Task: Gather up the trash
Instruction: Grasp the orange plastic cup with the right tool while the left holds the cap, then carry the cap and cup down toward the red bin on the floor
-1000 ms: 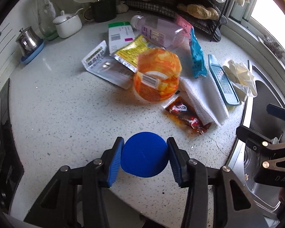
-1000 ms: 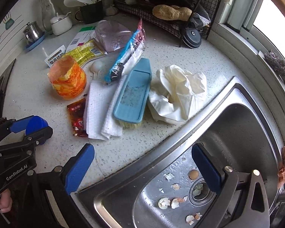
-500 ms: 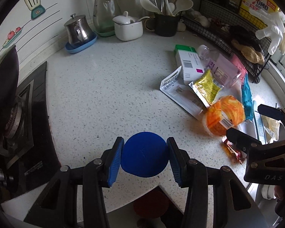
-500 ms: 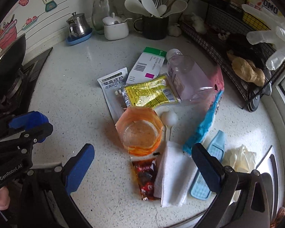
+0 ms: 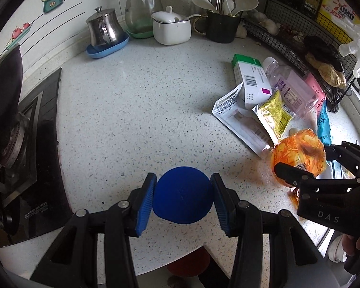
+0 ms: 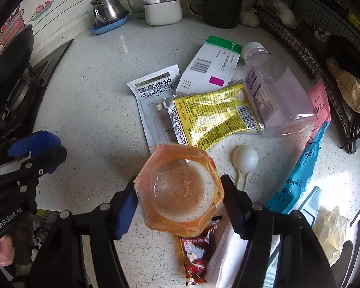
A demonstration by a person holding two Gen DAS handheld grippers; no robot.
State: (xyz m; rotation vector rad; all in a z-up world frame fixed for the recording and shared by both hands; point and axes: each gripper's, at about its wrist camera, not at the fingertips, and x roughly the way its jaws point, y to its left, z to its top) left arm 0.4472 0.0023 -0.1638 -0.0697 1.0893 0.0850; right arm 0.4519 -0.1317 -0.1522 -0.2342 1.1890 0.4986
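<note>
My left gripper [image 5: 183, 180] is shut on a round blue cap [image 5: 183, 199] above the speckled counter [image 5: 132, 120]. To its right, my right gripper [image 6: 179, 182] points down over an orange plastic cup [image 6: 180, 151]. Its jaws are closing, and both pads touch the cup's sides. The cup [image 5: 300, 153] stands upright at the near edge of a trash pile. In the pile lie a yellow sachet [image 6: 216, 112], a grey-white packet [image 6: 156, 91], a medicine box [image 6: 211, 64], a clear pinkish bottle [image 6: 276, 88], a blue wrapper [image 6: 297, 177] and a red sauce packet [image 6: 196, 256].
A black stove [image 5: 24, 156] borders the counter on the left. A steel pot [image 5: 105, 28], a white lidded bowl [image 5: 171, 28] and a utensil cup [image 5: 222, 27] line the back wall. A wire rack [image 5: 312, 55] stands at the right. A white spoon [image 6: 246, 158] and a rubber glove [image 6: 331, 223] lie near the cup.
Both views swung from the sink side to the counter. My right gripper came over the orange cup and its jaws narrowed onto it. The left still holds the blue cap.
</note>
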